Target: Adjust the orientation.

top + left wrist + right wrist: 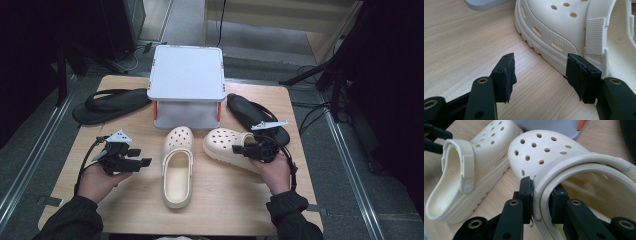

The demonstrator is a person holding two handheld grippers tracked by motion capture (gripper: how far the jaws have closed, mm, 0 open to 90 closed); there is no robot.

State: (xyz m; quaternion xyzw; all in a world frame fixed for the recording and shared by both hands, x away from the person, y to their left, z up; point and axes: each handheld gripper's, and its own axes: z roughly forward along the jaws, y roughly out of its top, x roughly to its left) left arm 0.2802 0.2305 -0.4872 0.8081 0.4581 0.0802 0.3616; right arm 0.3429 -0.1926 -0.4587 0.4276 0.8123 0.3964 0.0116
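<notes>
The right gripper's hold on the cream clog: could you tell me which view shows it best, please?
The right gripper view: the right gripper has its fingers pinching the clog at its opening rim, one outside, one inside. The high view shows that clog with the gripper at its heel end, without contact detail. The left gripper view shows the other clog.

The right clog's (225, 142) heel is hidden behind the right gripper (248, 149); the grey stand (186, 75) covers one black sandal's (107, 104) toe.
</notes>
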